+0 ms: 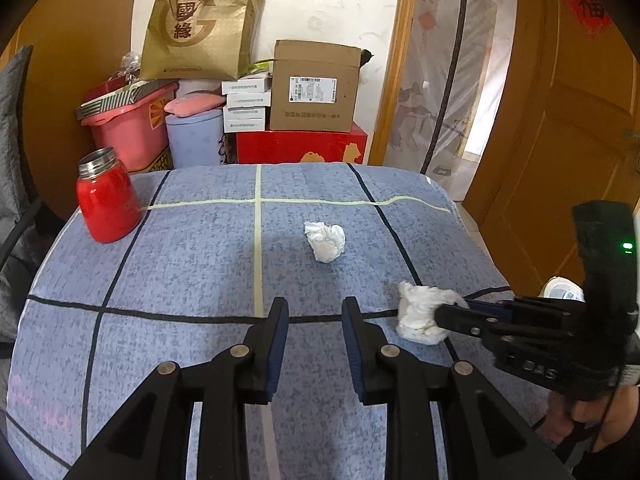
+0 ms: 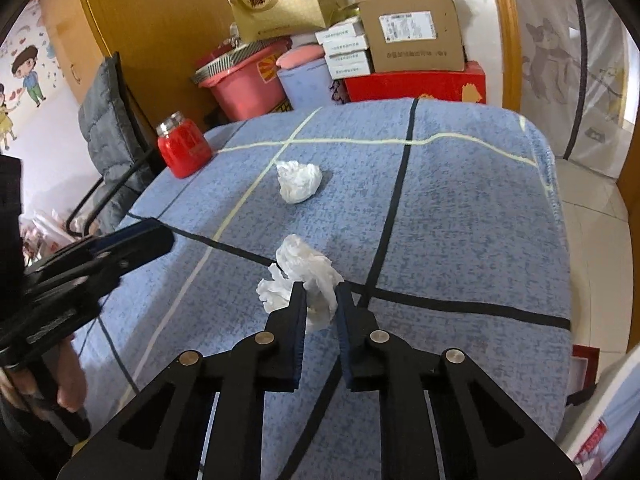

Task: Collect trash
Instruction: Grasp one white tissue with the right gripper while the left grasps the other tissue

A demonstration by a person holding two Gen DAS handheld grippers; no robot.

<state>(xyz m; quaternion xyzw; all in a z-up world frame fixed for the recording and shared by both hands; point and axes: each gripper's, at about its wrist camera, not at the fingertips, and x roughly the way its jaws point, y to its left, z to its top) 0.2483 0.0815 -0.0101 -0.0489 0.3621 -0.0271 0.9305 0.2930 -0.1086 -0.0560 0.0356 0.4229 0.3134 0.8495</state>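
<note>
Two crumpled white tissues lie on a table covered with a blue checked cloth (image 1: 192, 248). The far tissue (image 1: 325, 241) lies near the cloth's middle; it also shows in the right wrist view (image 2: 298, 181). My right gripper (image 2: 320, 298) is shut on the near tissue (image 2: 308, 276), which bulges out past its fingertips. In the left wrist view this tissue (image 1: 420, 314) sits at the tip of the right gripper (image 1: 452, 314), which comes in from the right. My left gripper (image 1: 315, 312) is open and empty, low over the cloth, left of the near tissue.
A red jar with a steel neck (image 1: 106, 202) stands at the cloth's far left corner. Behind the table are a pink bin (image 1: 128, 128), a lilac bin (image 1: 194, 140), a cardboard box (image 1: 316, 88) and a gold paper bag (image 1: 202, 28). A grey padded chair (image 2: 108, 136) stands left.
</note>
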